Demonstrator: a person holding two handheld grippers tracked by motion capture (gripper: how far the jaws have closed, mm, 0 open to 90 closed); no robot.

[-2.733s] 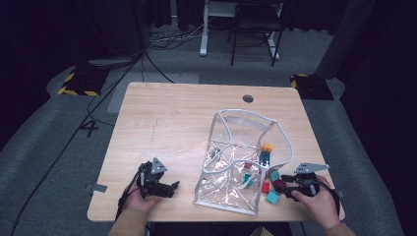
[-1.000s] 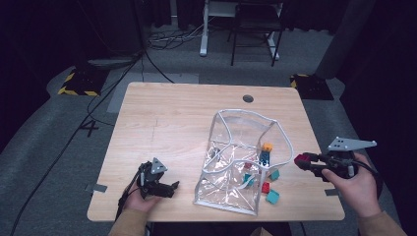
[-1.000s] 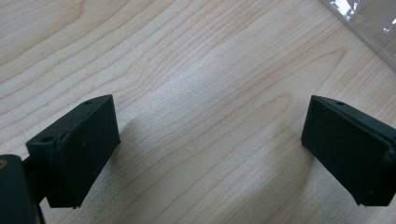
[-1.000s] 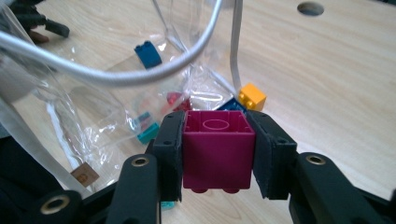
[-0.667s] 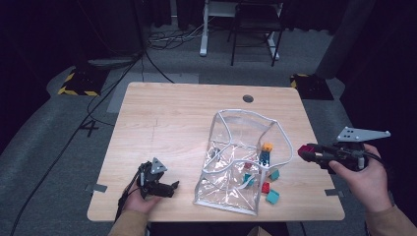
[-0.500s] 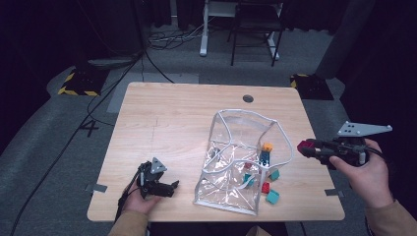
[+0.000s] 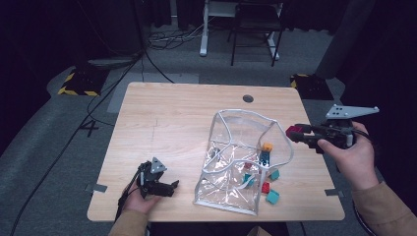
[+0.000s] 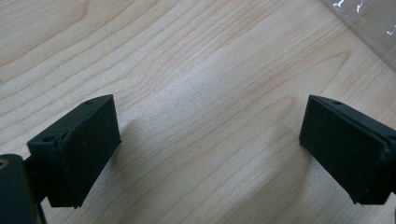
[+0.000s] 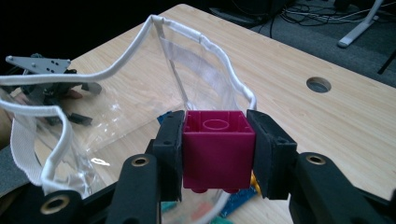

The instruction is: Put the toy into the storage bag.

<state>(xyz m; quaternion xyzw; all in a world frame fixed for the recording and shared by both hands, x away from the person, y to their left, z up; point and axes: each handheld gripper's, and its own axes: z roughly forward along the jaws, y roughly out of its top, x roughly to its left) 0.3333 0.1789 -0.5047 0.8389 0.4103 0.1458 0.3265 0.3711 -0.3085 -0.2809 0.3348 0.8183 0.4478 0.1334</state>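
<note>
My right gripper (image 7: 296,133) is shut on a magenta brick (image 9: 218,145), also seen as the magenta brick (image 7: 294,131) just right of and above the rim of a clear plastic bag (image 7: 236,162) with white edging. In the right gripper view the clear bag (image 9: 116,93) gapes open just beyond the brick. Several small bricks, such as an orange one (image 7: 267,146), lie inside the bag. My left gripper (image 7: 164,187) rests open on the table at the front left; its pads (image 8: 88,140) stand wide apart over bare wood.
A teal brick (image 7: 272,197) and a red brick (image 7: 266,187) lie by the bag's right front corner. The wooden table (image 7: 167,123) has a round cable hole (image 7: 248,98) at the back. Chairs and cables stand on the floor beyond.
My right gripper picked up the magenta brick from beside the bag, swung out to the right, rose, and now comes back left toward the bag's rim. The left gripper kept still.
</note>
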